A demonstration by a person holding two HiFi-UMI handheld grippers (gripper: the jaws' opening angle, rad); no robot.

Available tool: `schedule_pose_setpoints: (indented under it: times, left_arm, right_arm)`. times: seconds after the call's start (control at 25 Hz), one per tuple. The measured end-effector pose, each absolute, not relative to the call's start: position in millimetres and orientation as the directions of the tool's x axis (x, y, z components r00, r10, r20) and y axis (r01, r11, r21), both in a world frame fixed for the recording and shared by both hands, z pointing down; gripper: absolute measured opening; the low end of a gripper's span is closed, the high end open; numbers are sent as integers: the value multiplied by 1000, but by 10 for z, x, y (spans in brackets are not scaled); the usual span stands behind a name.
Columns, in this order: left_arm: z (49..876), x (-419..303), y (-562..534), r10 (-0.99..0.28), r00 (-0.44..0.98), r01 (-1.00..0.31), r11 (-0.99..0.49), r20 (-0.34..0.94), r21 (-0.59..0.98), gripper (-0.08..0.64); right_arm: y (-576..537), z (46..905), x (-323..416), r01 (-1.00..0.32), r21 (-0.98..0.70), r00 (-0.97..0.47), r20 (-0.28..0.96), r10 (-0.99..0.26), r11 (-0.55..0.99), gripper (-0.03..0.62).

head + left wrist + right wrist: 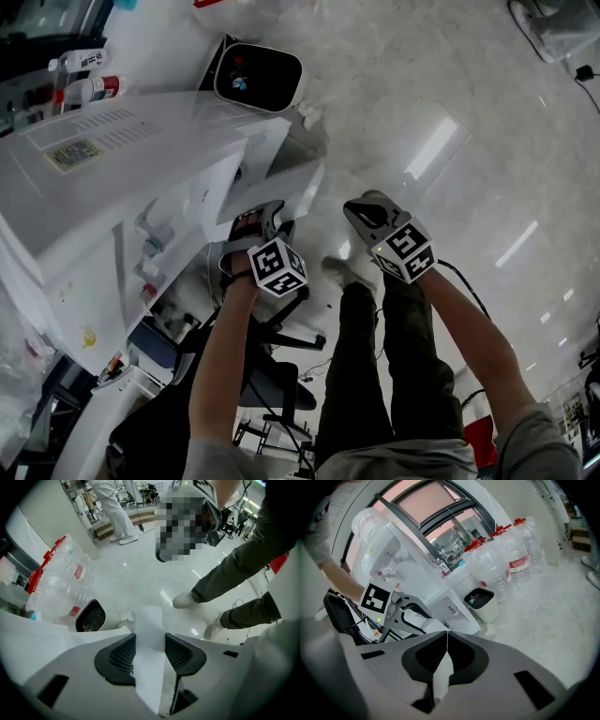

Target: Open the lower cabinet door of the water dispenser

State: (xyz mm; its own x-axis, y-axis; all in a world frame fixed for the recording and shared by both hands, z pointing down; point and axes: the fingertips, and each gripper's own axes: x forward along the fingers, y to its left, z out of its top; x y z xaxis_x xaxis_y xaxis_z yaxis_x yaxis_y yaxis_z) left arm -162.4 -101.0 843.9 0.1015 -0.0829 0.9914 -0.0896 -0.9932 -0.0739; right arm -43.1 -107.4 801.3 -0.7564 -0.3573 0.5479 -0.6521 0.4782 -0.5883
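The white water dispenser (112, 187) stands at the left, and its lower cabinet door (291, 173) is swung out from the body. My left gripper (255, 220) points down over the door's free edge. In the left gripper view the door (149, 625) runs as a white panel between the black pads (123, 656), and the left gripper (150, 651) is shut on it. My right gripper (361, 208) hangs to the right of the door, away from it. Its jaws meet at the tips with nothing between them, so the right gripper (446, 637) is shut.
A white bin with a dark opening (258, 77) sits on the floor beyond the door. Large water bottles with red caps (511, 555) stand past it. The person's legs and shoes (375, 375) and an office chair (272, 375) are below me. Another person (112, 508) stands farther off.
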Motion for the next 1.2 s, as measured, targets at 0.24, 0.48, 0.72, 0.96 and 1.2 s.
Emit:
schedule_pose_setpoints:
  times: [0.24,0.48,0.72,0.96,1.2]
  left_arm:
    - [8439,-1637,-771,-74,114,5,-997,991,-75,196]
    - [8448,-1688,-401,-70,125,139,-987,990,-87,196]
    - [8474,-1837,-19,-79,114,286,-952,990,-109,196]
    - [8481,-1974,285,-75,111,411,-905,991,-114,196]
    - [8490,-2150,601,-69,87,524,-845,994,-104,196]
  right_arm:
    - [-729,8038,-518,-682,-625,-731,561,-389,379,14]
    - [-280,8076,-646,-693,-641,-717,568,-404,330,12]
    - [78,8078,-813,-696,-656,-708,562,-426,291,12]
    - [414,8073,-994,-707,-651,-694,561,-452,277,12]
    - [725,8036,-1126,-716,-659,-672,564,-479,229,12]
